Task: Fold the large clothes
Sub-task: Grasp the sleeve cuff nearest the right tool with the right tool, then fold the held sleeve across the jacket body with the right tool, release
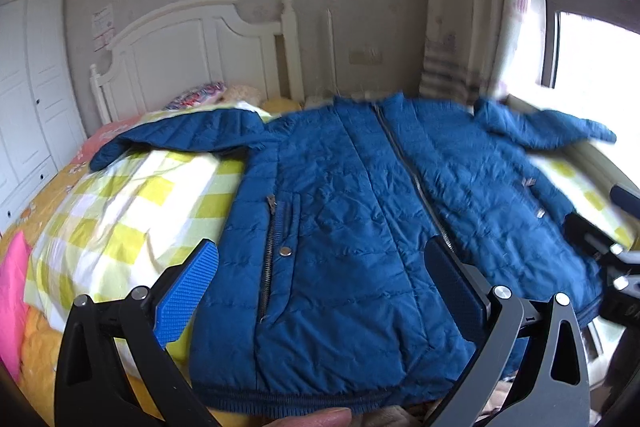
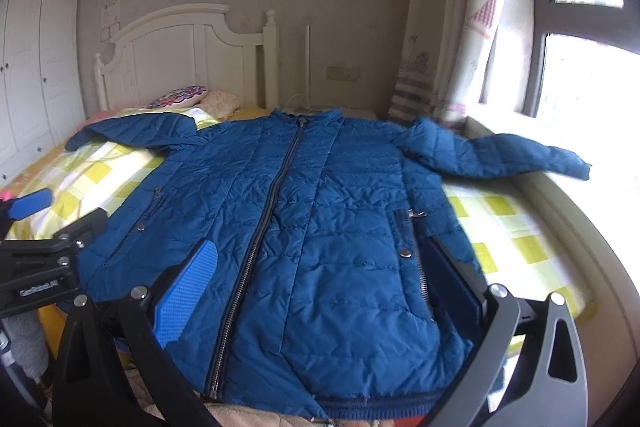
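Observation:
A blue quilted jacket [image 1: 360,211] lies front up and zipped on the bed, collar toward the headboard, both sleeves spread out sideways. It also fills the right wrist view [image 2: 320,227]. My left gripper [image 1: 324,267] is open above the jacket's lower left half, near its hem. My right gripper [image 2: 320,267] is open above the lower right half. Each gripper shows at the edge of the other's view: the right one [image 1: 600,247] and the left one [image 2: 52,227]. Neither holds anything.
The bed has a yellow and white checked cover [image 1: 120,211]. A white headboard [image 1: 200,43], pillows [image 2: 188,97] and a white wardrobe [image 1: 28,87] are behind and left. A curtain [image 2: 448,27] and window [image 2: 580,67] are at right. A pink item [image 1: 12,287] lies far left.

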`<move>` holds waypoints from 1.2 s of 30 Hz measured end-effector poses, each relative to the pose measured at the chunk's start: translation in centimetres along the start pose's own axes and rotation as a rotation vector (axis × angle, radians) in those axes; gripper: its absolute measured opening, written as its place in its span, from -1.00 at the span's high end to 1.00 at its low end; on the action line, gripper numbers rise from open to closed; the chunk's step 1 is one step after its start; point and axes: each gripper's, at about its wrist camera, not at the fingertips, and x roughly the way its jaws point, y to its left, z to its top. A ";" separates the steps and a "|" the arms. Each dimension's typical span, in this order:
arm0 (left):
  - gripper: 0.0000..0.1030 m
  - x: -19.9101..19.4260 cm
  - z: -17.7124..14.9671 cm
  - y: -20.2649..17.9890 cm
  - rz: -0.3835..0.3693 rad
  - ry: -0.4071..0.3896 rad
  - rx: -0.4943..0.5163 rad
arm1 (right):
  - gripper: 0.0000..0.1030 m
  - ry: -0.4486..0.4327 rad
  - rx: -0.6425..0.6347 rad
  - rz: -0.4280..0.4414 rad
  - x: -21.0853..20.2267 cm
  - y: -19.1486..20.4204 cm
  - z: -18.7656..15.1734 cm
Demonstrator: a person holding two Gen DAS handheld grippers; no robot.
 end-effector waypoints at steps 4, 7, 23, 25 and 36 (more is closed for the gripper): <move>-0.91 6.0 1.7 -1.6 0.033 0.155 0.119 | -0.96 0.094 0.107 0.001 4.4 -4.3 1.0; -0.91 11.7 3.6 -2.9 0.051 0.254 0.228 | -0.96 0.160 0.243 -0.031 8.7 -9.3 2.1; -0.91 27.1 7.1 1.7 -0.108 0.322 -0.096 | -0.85 0.130 0.570 -0.378 24.6 -30.0 9.1; -0.91 27.2 7.0 1.5 -0.108 0.330 -0.095 | -0.77 0.145 0.564 -0.409 25.8 -30.4 9.8; -0.91 27.3 7.3 1.9 -0.132 0.346 -0.106 | 0.76 -0.117 0.393 -0.249 23.2 -23.1 16.1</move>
